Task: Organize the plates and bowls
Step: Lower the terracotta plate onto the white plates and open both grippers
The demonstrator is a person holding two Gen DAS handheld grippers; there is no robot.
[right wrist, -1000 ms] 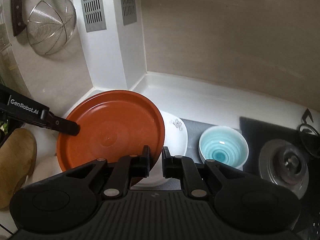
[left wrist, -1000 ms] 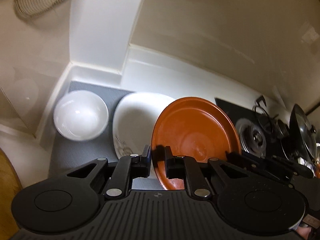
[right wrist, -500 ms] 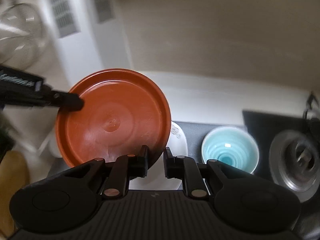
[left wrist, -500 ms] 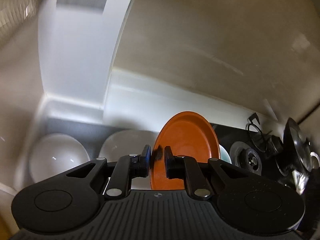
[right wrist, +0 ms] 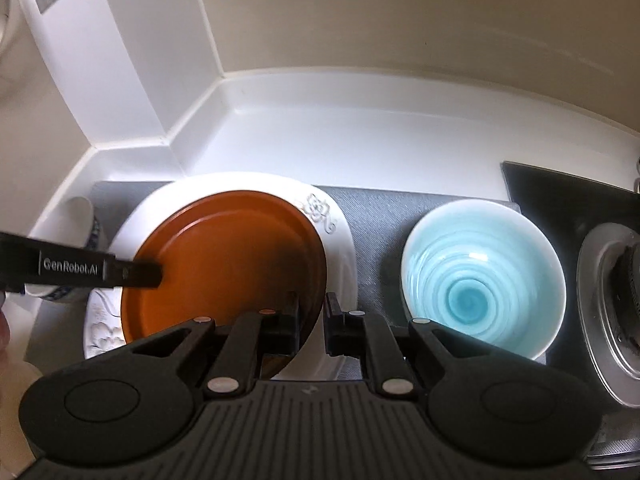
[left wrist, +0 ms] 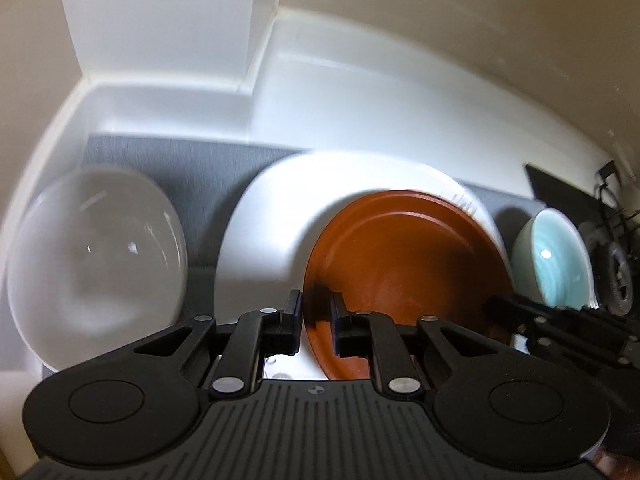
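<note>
The brown plate [right wrist: 224, 260] lies on or just above the white embossed plate [right wrist: 332, 216] on the grey mat [right wrist: 376, 216]. My left gripper [left wrist: 316, 316] is shut on the brown plate's [left wrist: 400, 264] left rim. My right gripper [right wrist: 312, 316] is shut on its right rim. The left gripper's finger [right wrist: 80, 270] shows in the right wrist view. A light blue bowl [right wrist: 480, 276] stands right of the plates; it also shows in the left wrist view [left wrist: 556, 256]. A white bowl [left wrist: 92, 256] stands left of them.
The white counter corner and wall [right wrist: 280, 112] lie behind the mat. A gas burner [right wrist: 612, 280] on the black stovetop sits at the right. A white column [left wrist: 168, 20] stands at the back left.
Both grippers have lowered the brown plate from an upright tilt in the air down flat onto the white plate. Both stay shut on its rim.
</note>
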